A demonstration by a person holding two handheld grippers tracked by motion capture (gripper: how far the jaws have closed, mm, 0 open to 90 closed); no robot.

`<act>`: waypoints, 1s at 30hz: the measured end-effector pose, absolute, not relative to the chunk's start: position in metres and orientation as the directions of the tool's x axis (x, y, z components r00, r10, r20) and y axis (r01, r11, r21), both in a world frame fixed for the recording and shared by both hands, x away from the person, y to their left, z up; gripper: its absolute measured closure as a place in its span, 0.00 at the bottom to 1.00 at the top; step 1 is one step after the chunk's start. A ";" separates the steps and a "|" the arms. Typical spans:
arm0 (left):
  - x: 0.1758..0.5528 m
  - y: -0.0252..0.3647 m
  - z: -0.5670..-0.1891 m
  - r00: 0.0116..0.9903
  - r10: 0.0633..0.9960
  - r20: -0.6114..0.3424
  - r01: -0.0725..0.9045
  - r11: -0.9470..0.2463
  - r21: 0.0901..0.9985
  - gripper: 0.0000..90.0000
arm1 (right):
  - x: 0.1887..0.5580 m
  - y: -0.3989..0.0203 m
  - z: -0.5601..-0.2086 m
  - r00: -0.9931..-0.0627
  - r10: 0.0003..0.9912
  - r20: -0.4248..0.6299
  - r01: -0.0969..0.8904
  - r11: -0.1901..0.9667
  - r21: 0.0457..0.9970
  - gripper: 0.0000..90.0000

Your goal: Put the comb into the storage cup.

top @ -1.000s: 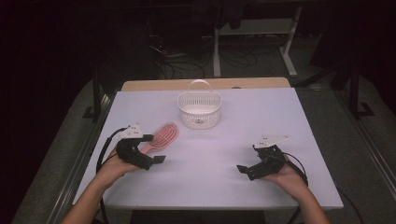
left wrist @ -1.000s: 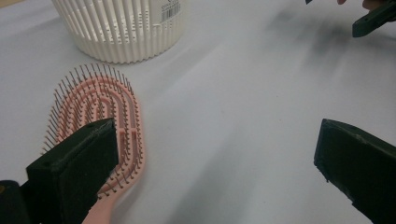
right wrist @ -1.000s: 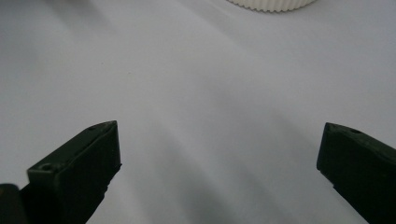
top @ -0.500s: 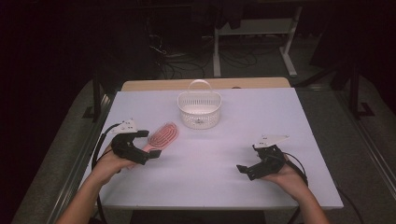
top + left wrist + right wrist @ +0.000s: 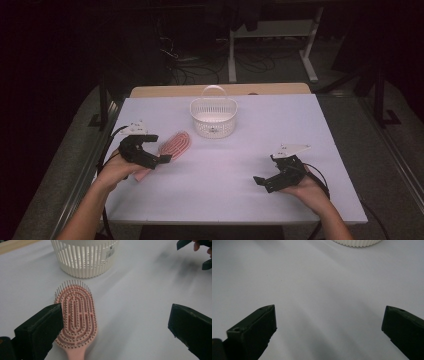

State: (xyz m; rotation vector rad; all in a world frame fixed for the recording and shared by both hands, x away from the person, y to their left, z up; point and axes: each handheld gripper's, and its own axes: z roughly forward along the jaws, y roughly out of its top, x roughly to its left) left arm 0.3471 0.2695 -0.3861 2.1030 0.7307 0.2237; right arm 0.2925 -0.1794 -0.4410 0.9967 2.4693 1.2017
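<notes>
Hairbrush (image 5: 76, 317) lies bristles-up at lower left of the left gripper view, below the basket (image 5: 85, 257). Left gripper (image 5: 159, 159) spread wide, one jaw over the brush, holding nothing. Right gripper (image 5: 260, 181) wide open, empty, above bare surface (image 5: 310, 120).

Basket (image 5: 85, 257) label unreadable; nothing legible

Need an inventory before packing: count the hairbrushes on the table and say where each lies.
1. The pink hairbrush lies bristles up on the table's left side, by the left gripper, short of the white basket. Whether the basket hides another can't be told.
</notes>
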 end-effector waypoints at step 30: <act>0.383 0.282 -0.378 0.766 0.635 -0.099 0.443 -0.411 0.797 0.00 | 0.294 -0.179 -0.441 -0.747 0.658 0.092 0.477 0.435 0.764 0.00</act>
